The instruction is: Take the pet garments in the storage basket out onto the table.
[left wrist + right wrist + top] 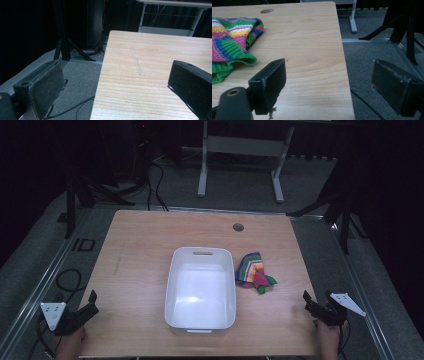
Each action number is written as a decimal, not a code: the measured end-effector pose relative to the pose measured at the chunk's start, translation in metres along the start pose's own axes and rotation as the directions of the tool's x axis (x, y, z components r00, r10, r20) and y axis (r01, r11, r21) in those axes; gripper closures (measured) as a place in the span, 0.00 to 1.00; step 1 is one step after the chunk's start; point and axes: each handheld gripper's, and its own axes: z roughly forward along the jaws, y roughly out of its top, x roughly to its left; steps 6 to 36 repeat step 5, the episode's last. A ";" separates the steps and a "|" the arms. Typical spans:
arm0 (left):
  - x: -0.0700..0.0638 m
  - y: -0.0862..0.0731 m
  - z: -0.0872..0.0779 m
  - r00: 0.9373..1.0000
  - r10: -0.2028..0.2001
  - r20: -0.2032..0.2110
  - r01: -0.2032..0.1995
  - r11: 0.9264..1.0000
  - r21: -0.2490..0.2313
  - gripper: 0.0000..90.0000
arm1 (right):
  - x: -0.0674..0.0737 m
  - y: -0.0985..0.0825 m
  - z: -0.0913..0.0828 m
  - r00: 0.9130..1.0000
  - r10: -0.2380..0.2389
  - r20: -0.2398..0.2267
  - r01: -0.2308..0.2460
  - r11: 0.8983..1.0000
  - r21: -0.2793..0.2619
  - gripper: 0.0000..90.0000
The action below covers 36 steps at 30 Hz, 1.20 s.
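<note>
1. The striped knitted cloth [254, 272] lies crumpled on the bench [135, 270], just right of the white tub [201, 287] and near its far right corner; whether the two touch I cannot tell.
2. The high view shows the whole layout: the tub stands at the middle of the bench, open and bare inside, with a handle slot in its far wall. A round hole [238, 227] sits in the bench top beyond it.
3. That view also shows my left gripper [86, 310] at the near left corner of the bench and my right gripper [311, 303] at the near right edge, both well apart from the tub and the cloth.
4. My right gripper view adds what the high view blurs: the cloth's [229, 40] ribbed knit in pink, green, blue, yellow and white bands, with a green hem nearest me. It lies to the far left of my right gripper [327, 85], not between my jaws.
5. My left gripper view gives the bench's left edge, a pale streak [136, 62] along the grain, and grey floor with cables below.
6. My left gripper [120, 85] has its jaws spread wide, holding nothing; one hangs over the floor, the other over the wood.
7. My right jaws are likewise spread wide and empty, one over the bench, one past its right edge.
</note>
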 end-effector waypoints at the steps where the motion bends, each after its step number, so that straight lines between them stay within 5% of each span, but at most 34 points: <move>1: 0.000 0.000 0.000 1.000 0.000 0.000 0.000 1.000 0.000 0.01 | 0.001 0.000 0.000 1.000 -0.006 0.002 0.006 1.000 0.000 0.14; 36: 0.000 0.000 0.000 1.000 -0.001 0.002 0.001 1.000 0.000 0.01 | 0.001 0.000 0.000 1.000 -0.014 0.004 0.014 1.000 -0.002 0.15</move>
